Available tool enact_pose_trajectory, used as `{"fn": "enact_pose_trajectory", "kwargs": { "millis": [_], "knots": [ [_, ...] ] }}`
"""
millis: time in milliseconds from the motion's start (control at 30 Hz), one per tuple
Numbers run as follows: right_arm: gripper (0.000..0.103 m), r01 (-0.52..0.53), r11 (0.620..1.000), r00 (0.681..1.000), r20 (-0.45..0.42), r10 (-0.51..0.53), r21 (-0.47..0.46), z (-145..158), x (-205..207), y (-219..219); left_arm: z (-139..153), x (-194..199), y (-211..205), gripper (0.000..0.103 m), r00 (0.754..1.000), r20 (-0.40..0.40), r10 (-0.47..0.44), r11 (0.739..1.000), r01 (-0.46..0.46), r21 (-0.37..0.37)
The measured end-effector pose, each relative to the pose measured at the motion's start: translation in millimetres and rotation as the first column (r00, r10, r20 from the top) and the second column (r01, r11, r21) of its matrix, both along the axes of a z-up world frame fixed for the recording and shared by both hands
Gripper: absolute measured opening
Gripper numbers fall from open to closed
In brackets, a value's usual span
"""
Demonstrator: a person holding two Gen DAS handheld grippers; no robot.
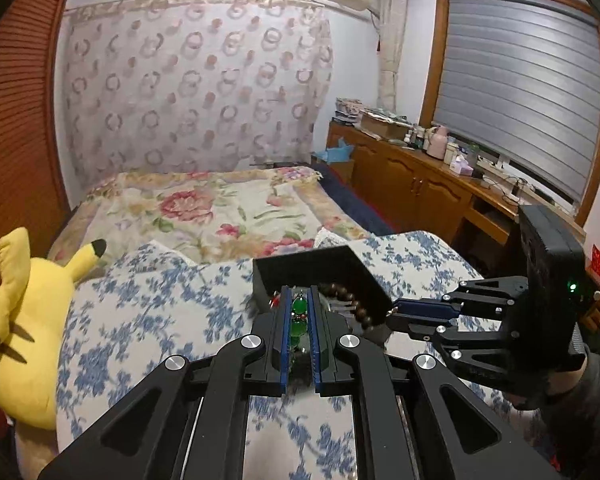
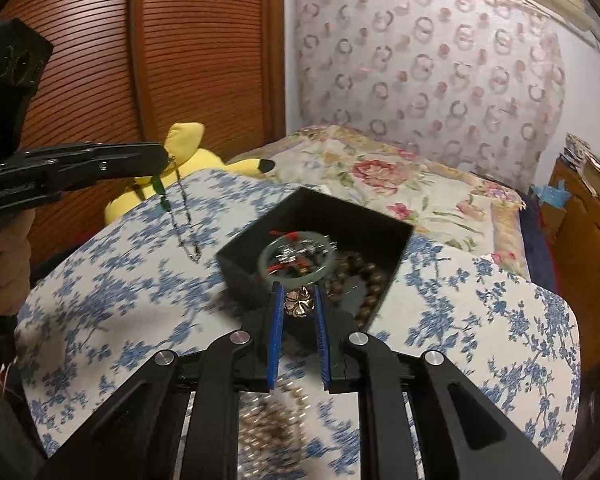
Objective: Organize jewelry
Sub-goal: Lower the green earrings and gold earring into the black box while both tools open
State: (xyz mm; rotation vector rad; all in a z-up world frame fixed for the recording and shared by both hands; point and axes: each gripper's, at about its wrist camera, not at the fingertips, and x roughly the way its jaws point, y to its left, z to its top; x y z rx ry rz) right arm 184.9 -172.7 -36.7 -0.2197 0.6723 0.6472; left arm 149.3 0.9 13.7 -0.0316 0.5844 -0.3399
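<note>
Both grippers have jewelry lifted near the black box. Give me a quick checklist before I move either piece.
1. Left gripper grip on the green bead necklace: ok, beads sit between shut jaws; in the right wrist view its chain dangles free.
2. Right gripper grip on the flower charm: ok, pinched near the fingertips.
3. What trails from the flower charm: cannot tell, blurred beads below the gripper.
4. Black box upright and open on the blue floral cloth: ok.
5. Room in the box: not ok, a pale bangle and brown beads crowd it.
6. Grippers apart: ok.
</note>
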Motion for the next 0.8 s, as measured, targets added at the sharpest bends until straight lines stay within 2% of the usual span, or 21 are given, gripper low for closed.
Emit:
{"fn": "enact_pose_trajectory", "kwargs": {
  "millis": [200, 533, 633, 800],
  "knots": [
    [0.017, 0.015, 1.000, 1.000, -0.019, -0.014, 0.019, -8.8, 22.3, -2.8, -1.1, 22.4, -12.5, 0.007, 1.000, -0.016, -0.013, 1.000, 0.013, 0.008],
    [0.018, 0.007, 0.999, 0.998, -0.056, -0.004, 0.049, -22.0, 36.0, -4.3, -6.9, 56.1, -26.6, 0.007, 0.999, -0.047, -0.028, 0.999, 0.028, 0.016],
    [0.027, 0.006, 0.998, 0.999, -0.054, -0.003, 0.055, -22.4, 36.2, -5.4, -4.0, 61.5, -31.8, 0.007, 0.998, -0.045, -0.038, 0.999, 0.039, 0.015],
    [0.028, 0.009, 0.998, 0.999, -0.043, -0.007, 0.060, -21.9, 37.6, -9.2, -3.9, 68.0, -38.9, 0.007, 0.998, -0.044, -0.047, 0.999, 0.048, 0.019]
  ]
}}
